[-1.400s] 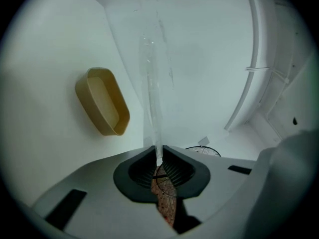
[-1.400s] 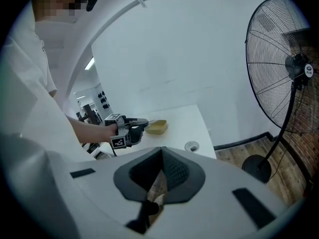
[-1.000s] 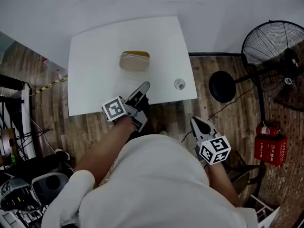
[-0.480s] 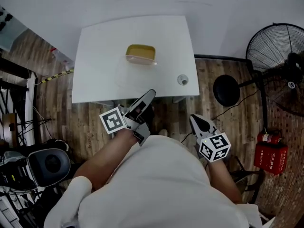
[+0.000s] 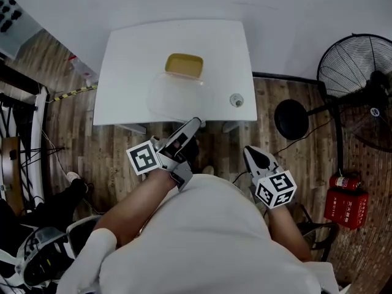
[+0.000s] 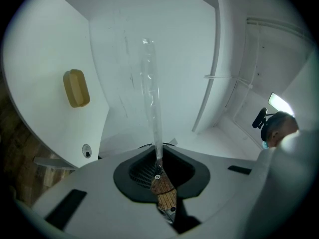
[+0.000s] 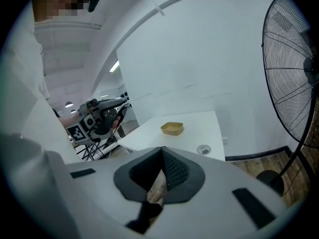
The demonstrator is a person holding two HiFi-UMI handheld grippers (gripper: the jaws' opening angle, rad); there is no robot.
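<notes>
My left gripper is shut on the edge of a clear plastic lid. It holds the lid in the air over the front of the white table. In the left gripper view the lid stands edge-on, rising out of the closed jaws. An open tan container sits on the table beyond the lid, apart from it, and shows small in both gripper views. My right gripper hangs off the table's front right corner, shut with nothing in it.
A small round object lies near the table's right edge. A standing fan and a red fire extinguisher are on the wooden floor to the right. Chairs and cables crowd the left side.
The left gripper has drawn back and up from the table with the clear lid, so the tan container looks smaller and farther. The right gripper has barely moved.
</notes>
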